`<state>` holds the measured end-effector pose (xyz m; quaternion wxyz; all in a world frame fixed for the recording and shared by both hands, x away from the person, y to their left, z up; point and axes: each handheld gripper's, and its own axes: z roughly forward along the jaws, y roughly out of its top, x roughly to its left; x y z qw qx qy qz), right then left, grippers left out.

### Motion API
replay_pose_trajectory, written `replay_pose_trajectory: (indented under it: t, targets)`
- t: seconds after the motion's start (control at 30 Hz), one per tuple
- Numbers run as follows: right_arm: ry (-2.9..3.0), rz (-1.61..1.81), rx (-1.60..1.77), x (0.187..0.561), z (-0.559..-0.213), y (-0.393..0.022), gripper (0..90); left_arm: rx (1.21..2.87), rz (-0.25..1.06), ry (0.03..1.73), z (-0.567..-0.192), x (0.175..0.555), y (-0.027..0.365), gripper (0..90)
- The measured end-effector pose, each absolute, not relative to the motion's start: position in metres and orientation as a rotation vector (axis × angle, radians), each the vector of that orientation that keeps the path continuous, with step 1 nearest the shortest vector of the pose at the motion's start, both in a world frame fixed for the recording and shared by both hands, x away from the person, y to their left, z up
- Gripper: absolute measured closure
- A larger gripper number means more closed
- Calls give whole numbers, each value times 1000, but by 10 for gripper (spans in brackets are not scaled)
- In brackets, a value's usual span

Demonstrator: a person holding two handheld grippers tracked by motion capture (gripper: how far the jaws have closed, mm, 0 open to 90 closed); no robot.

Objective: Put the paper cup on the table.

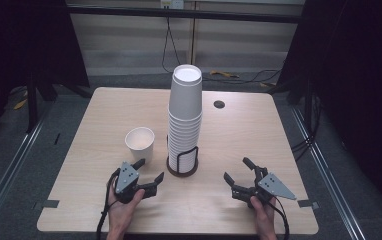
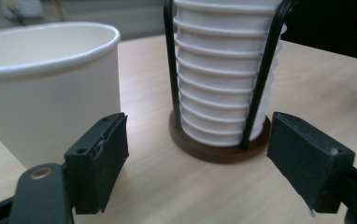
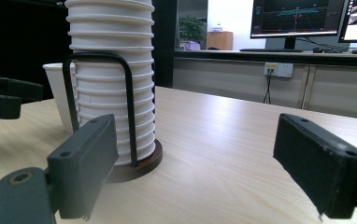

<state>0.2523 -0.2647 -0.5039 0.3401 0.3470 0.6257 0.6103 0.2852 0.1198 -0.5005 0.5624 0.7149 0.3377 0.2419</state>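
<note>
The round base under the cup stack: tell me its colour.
Dark brown, the base under the cup stack; clearest in the left gripper view.

Black two-jaw tongs (image 1: pixel 148 170), grey triangular plates with screw dots, trailing black cables, bare forearms.

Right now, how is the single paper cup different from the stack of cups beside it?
The single cup stands alone with its mouth up; the stack holds many cups nested mouth down. The single cup sits straight on the table; the stack sits in a wire holder and rises far taller. Both are white paper.
</note>
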Motion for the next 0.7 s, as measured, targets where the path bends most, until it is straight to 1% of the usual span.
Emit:
replay_pose_trajectory:
  t: [0.07,0.17,0.27,0.33,0.37,0.4,0.5,0.57,0.7]
  targets:
    - [1628,1589,903,252,-504,-265,137,1668,531,791,-505,284,114,203]
    - [1628,1589,903,252,-504,-265,137,1636,573,767,-508,279,107,199]
    - [1629,1587,905,252,-504,-265,138,1592,530,760,-509,277,106,199]
    - [1629,1589,903,252,-504,-265,137,1593,549,716,-509,273,104,198]
    - [1628,1589,903,252,-504,-265,137,1586,592,666,-509,269,103,198]
    - [1628,1589,903,252,-504,-265,138,1567,601,659,-510,266,104,197]
    - [1628,1588,907,252,-504,-265,138,1451,615,671,-514,261,113,179]
    - [1623,1584,910,252,-504,-264,139,1464,617,652,-514,260,113,152]
    - [1623,1582,912,252,-504,-264,140,1463,610,663,-514,261,113,162]
